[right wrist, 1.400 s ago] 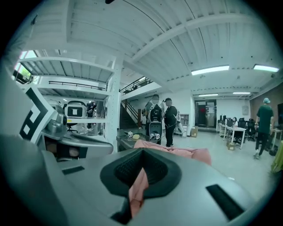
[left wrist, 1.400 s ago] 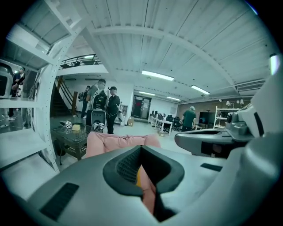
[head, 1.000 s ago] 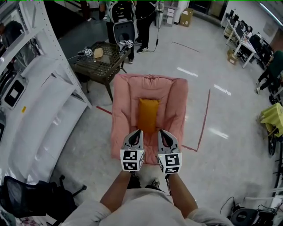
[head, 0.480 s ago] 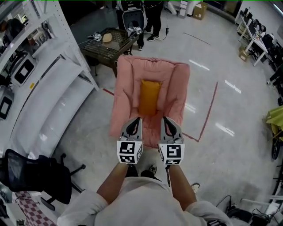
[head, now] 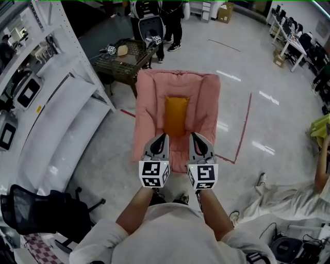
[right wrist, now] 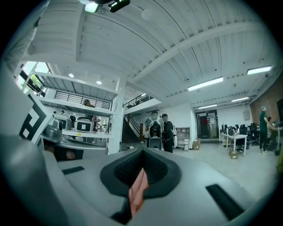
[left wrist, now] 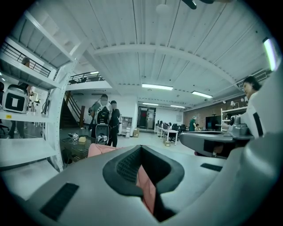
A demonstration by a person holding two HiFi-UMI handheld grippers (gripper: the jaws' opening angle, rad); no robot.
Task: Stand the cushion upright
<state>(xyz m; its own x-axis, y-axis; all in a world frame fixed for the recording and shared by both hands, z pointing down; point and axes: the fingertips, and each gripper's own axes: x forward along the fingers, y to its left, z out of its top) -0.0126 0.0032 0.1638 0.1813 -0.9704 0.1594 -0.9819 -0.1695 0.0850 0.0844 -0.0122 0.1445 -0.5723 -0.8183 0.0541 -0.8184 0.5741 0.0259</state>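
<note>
A large pink cushion (head: 178, 90) lies stretched out on the floor ahead of me, with an orange pad (head: 176, 114) on its middle. My left gripper (head: 158, 138) and right gripper (head: 197, 136) sit side by side at its near edge, both shut on the pink fabric. In the left gripper view a fold of pink fabric (left wrist: 146, 187) is pinched between the jaws. The right gripper view shows the same, a pink fold (right wrist: 138, 192) in the closed jaws. Both grippers point about level, and they hide the near edge itself in the head view.
A dark wicker table (head: 124, 56) with marker cubes stands just beyond the cushion's far left corner, people (head: 154, 15) behind it. White shelving (head: 56, 103) runs along the left, a black office chair (head: 36, 211) near left. Red floor tape (head: 242, 129) and a person's legs (head: 289, 196) are at the right.
Both grippers have risen a little, carrying the cushion's near edge with them. A person has come into view at the lower right.
</note>
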